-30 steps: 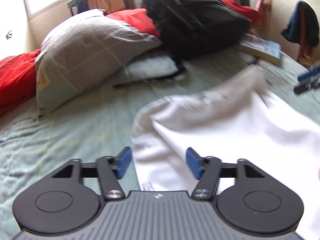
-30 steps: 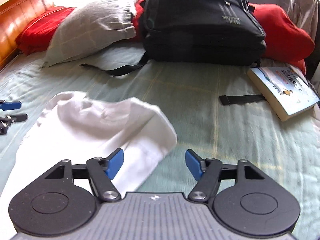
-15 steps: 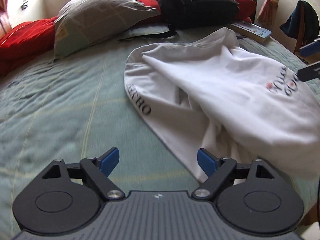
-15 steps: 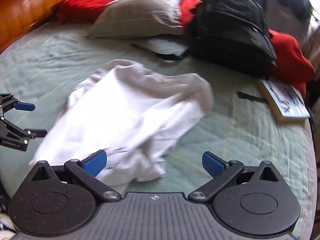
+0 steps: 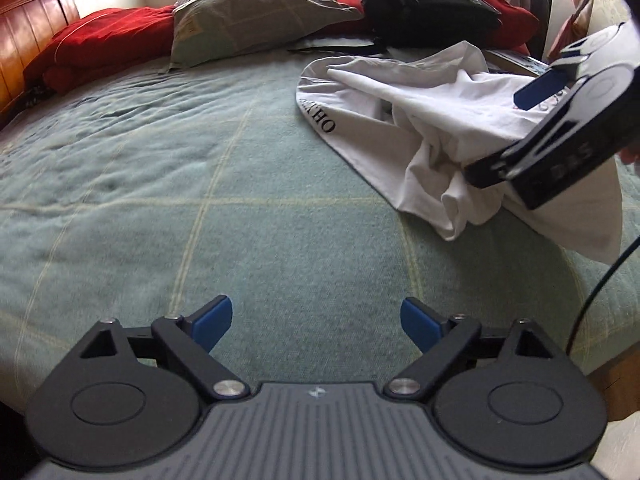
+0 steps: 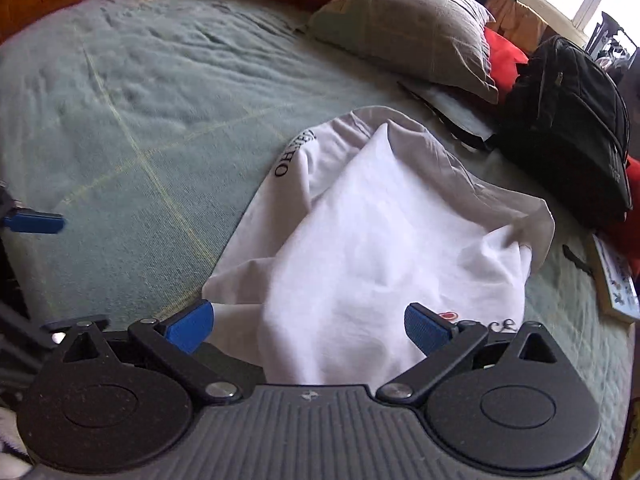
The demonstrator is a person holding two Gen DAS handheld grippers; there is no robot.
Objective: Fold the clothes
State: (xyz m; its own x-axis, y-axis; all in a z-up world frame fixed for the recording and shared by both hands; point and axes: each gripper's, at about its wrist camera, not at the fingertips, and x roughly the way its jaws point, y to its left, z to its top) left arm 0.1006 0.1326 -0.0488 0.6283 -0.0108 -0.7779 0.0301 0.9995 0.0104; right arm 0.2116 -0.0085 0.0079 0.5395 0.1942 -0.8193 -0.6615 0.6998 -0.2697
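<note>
- The white shirt (image 6: 372, 240) lies crumpled on the bed (image 6: 120, 112); its near hem runs under the right tool (image 6: 308, 326) body and is cut off there, so that edge cannot be traced
- Black lettering on the shirt's left border reads only in part, "OH…HO", a fold swallowing the middle; a red and dark print by the right tool's right finger is half hidden behind the finger
- Right tool: jaws spread wide, cloth lying between the blue pads (image 6: 424, 328) but neither pad pressing it; it grips nothing
- Left tool (image 5: 316, 326): jaws equally wide, only bare green blanket between and ahead of them; empty
- In the left wrist view the shirt (image 5: 420, 120) sits ahead and to the right, and the right tool (image 5: 560, 120) crosses in front of its right part, blocking that side
- A book (image 6: 614, 284) to the right of the right tool is clipped by the frame edge
- Ahead of the shirt, a grey pillow (image 6: 404, 28), red cushions (image 5: 104, 44) and a black backpack (image 6: 568, 120) close off the far end
- Left of the shirt the blanket is open as far as the wooden bed frame (image 5: 28, 40); the bed's near edge shows at the left tool's lower right
</note>
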